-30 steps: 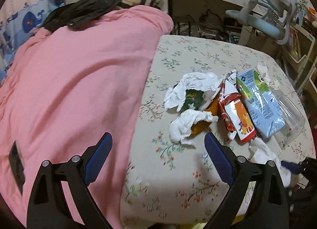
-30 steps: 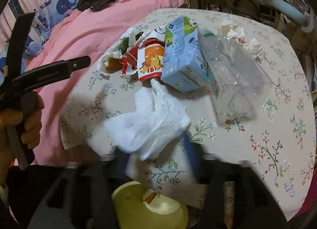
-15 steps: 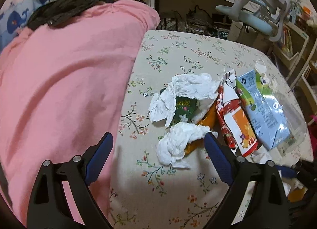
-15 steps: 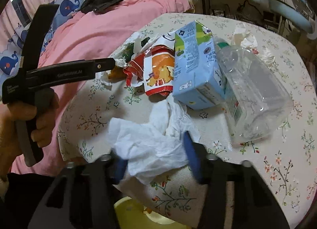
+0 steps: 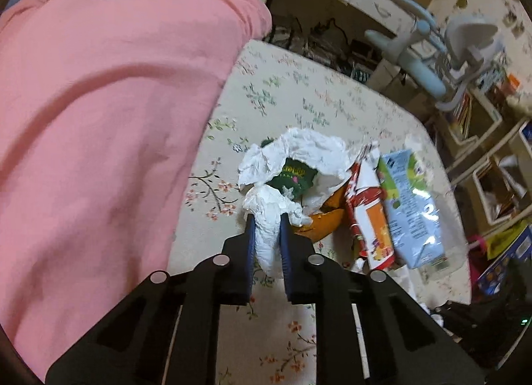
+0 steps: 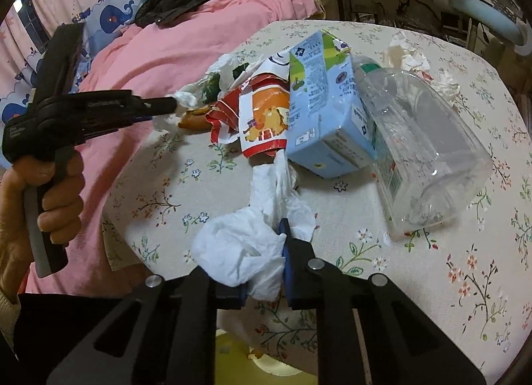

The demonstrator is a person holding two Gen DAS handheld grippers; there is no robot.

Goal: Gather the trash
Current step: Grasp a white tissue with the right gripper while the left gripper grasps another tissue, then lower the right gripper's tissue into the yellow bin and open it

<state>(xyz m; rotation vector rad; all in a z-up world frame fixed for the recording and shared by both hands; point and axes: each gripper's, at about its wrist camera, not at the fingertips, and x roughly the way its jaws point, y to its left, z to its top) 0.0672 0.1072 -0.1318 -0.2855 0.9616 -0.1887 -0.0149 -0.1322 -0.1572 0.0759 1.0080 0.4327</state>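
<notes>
My left gripper pinches a crumpled white tissue wad just left of the blue milk carton; my right gripper clamps a larger white tissue below it — lift both straight up, gently, without snagging wrappers.

You can read v. little here. Blue-green carton: a big white "2" low on its side in the left wrist view; the rest of its print is too small to read, same in the right wrist view. Dark green wrapper: yellow lettering, upside down, can't make it out. Left gripper has embossed wording along its body, too blurred to read.
</notes>
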